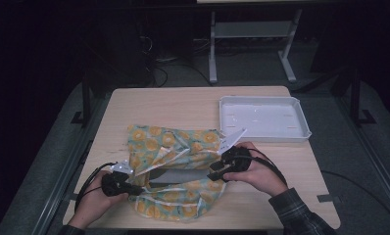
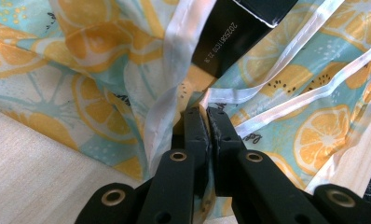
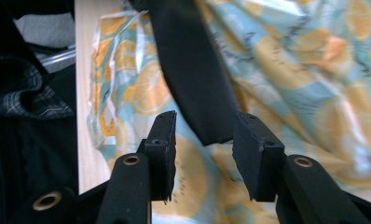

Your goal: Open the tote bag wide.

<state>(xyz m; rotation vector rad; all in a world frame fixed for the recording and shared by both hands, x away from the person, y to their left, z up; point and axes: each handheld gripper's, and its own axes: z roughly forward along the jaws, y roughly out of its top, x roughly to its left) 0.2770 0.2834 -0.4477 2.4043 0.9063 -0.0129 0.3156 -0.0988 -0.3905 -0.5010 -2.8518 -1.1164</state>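
Bag (image 1: 178, 147): citrus-print cloth, teal and orange, white trim, crumpled near the tabletop's front edge. Dark flat box (image 1: 176, 175) lies half inside its mouth.

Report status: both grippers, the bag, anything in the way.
Left gripper shut on the citrus-print bag edge. Right gripper open around the black box in the bag's mouth. White tray stands apart.

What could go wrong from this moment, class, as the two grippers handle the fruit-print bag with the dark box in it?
1. The left gripper is shut on only a thin fold near the white trim of the bag; a pull might let the slippery fabric slide out.
2. The right gripper is open around the end of the dark box; closing could pinch bag fabric with it, or miss and push the box deeper.
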